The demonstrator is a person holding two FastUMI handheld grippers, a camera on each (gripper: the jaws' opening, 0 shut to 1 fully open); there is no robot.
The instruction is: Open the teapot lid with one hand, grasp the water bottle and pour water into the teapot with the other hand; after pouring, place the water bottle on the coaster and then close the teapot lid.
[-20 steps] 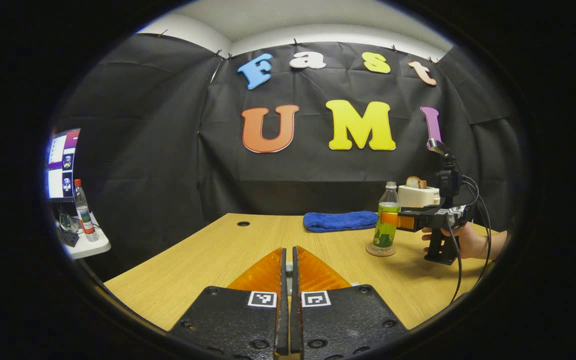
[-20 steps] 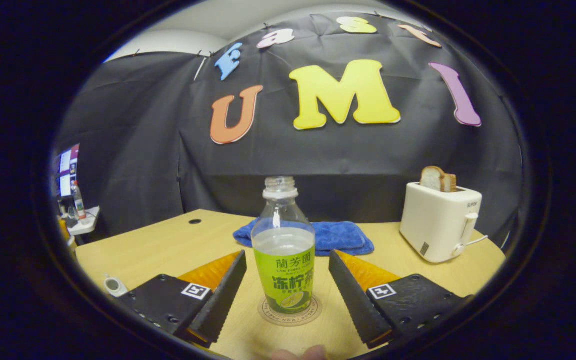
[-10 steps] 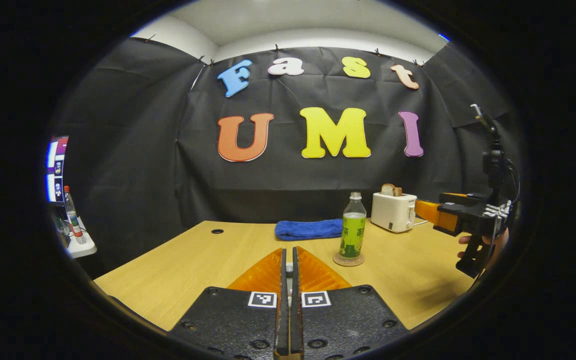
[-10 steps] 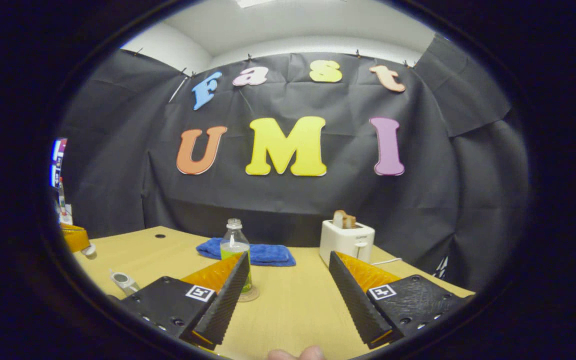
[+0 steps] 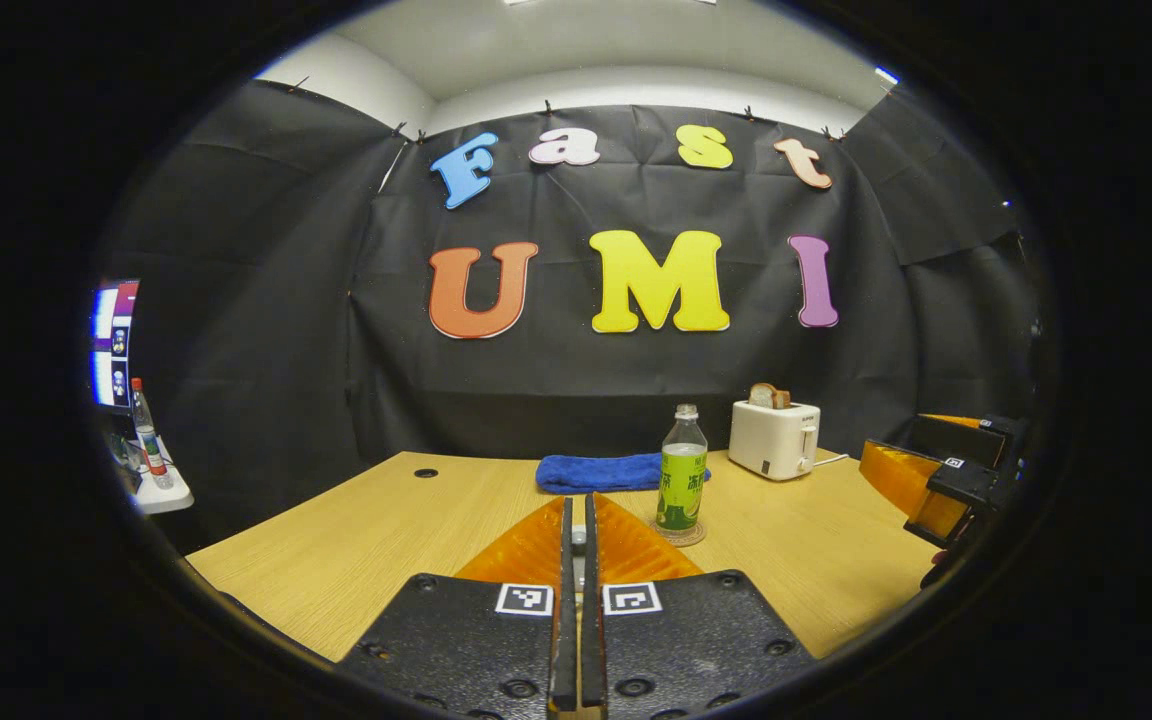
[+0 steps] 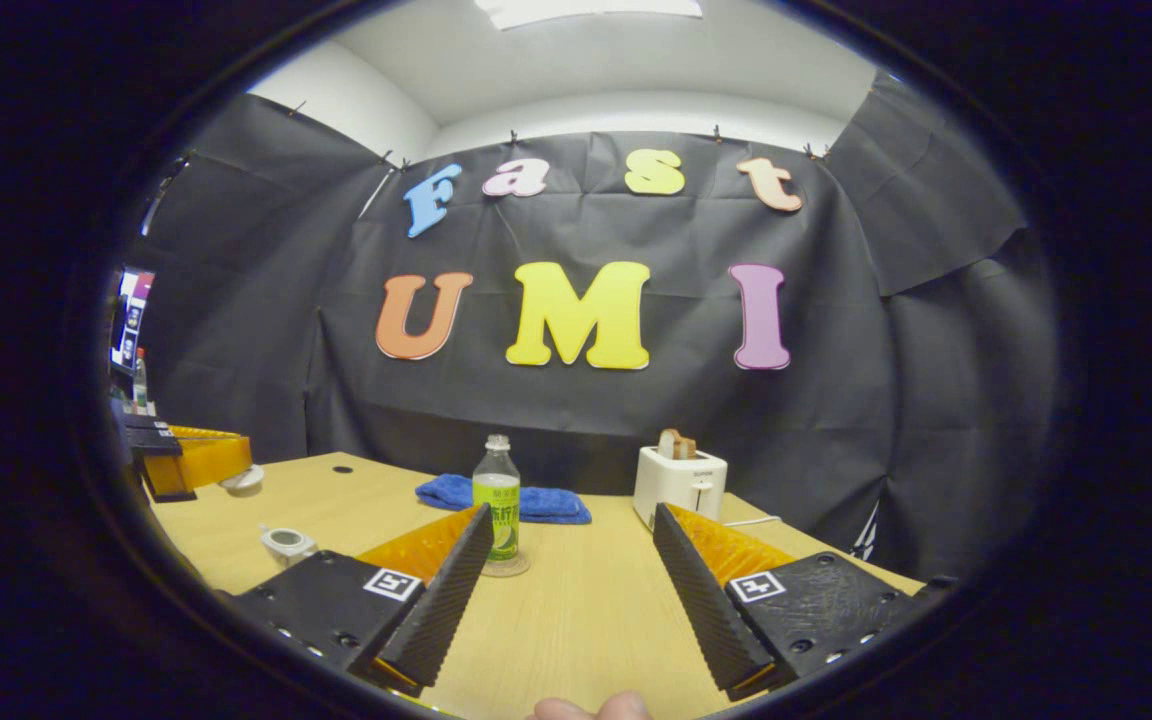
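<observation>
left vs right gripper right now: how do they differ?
The left gripper has its jaws shut with nothing visible between them; the right gripper has its jaws wide open and empty. In the right gripper view, the left gripper sits at the table's far left, beyond the teapot. Neither gripper touches the water bottle, which stands upright on its coaster.

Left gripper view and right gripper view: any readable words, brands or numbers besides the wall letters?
Water bottle label: print too small to read.
Toaster: small mark, too blurred to read.
Left gripper: two square coded markers, no words.
Right gripper: two square coded markers, no words.
</observation>
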